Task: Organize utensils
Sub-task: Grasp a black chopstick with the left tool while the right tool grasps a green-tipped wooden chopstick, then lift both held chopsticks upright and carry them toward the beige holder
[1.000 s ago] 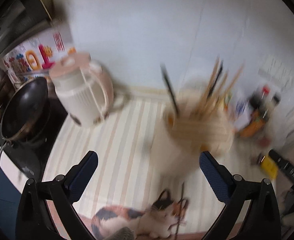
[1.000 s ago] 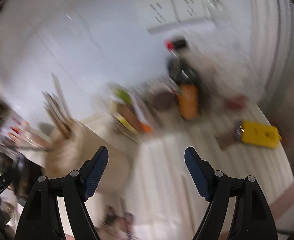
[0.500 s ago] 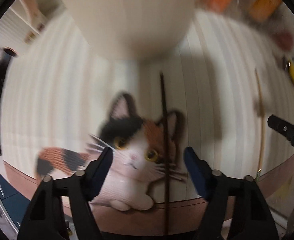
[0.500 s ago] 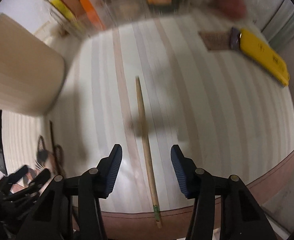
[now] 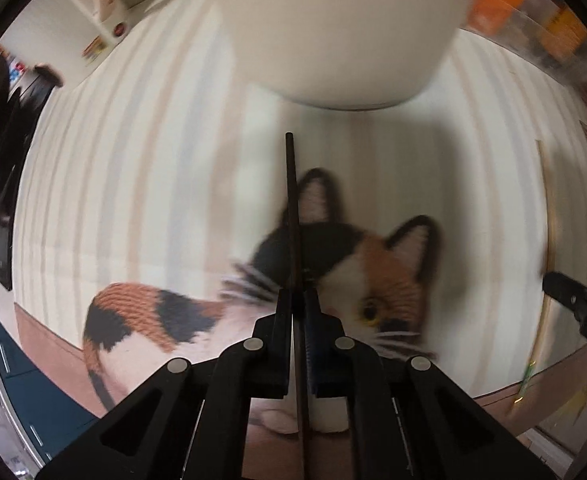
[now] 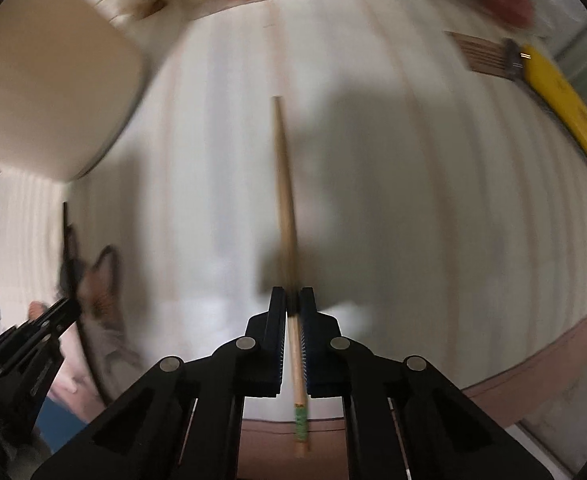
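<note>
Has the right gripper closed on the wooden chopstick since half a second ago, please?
Yes. The right gripper was open astride the wooden chopstick; it is now shut on it, and it has advanced along the striped mat, reaching further up the stick.

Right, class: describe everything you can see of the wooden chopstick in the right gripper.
The wooden chopstick is a slim, light-brown stick, tapering toward its far tip, with a green patterned band near its thick end. The right gripper is shut on it, pads pressing both sides, the banded end sticking out behind the fingers. It points away from the camera over the striped mat; whether its tip touches the mat is unclear.
</note>
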`<state>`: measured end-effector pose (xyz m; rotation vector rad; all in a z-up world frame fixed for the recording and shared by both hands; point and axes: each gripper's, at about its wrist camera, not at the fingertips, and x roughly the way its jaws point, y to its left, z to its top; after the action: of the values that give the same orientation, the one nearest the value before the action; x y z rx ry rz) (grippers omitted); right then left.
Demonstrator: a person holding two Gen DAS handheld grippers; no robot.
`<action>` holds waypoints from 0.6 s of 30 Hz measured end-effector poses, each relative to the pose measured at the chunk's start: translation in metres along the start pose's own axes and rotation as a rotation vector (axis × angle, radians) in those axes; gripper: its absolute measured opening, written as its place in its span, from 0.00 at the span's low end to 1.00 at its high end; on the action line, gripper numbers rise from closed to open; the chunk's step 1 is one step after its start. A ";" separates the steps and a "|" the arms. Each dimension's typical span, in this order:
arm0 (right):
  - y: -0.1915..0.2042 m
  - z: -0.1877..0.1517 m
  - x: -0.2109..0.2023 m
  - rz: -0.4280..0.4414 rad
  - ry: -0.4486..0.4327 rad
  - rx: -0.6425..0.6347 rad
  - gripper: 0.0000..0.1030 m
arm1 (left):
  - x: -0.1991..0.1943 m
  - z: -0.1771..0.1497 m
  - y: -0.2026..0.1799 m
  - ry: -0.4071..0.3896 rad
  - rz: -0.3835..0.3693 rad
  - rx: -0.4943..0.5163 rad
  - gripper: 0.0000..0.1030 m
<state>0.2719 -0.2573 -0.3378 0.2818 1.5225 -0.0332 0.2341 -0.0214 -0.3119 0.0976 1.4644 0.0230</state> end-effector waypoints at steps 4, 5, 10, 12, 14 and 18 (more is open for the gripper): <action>0.015 -0.004 0.002 0.023 0.022 -0.040 0.07 | 0.005 -0.005 0.005 -0.001 -0.004 -0.004 0.04; 0.016 -0.004 0.002 0.010 0.021 -0.048 0.07 | 0.004 -0.003 0.007 -0.003 0.004 0.002 0.04; 0.016 0.002 0.001 0.002 0.052 -0.048 0.07 | 0.007 -0.004 0.005 -0.009 0.010 0.009 0.04; 0.019 0.004 0.000 -0.010 0.057 -0.055 0.07 | 0.001 0.005 -0.001 -0.009 0.010 0.004 0.04; 0.019 0.011 0.002 -0.028 0.061 -0.065 0.07 | 0.001 0.010 0.000 -0.010 0.013 0.013 0.04; 0.031 0.014 0.005 -0.060 0.064 -0.083 0.07 | 0.000 0.018 0.000 -0.007 0.007 0.008 0.04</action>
<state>0.2915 -0.2298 -0.3371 0.1721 1.5915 -0.0084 0.2515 -0.0225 -0.3104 0.1086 1.4577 0.0226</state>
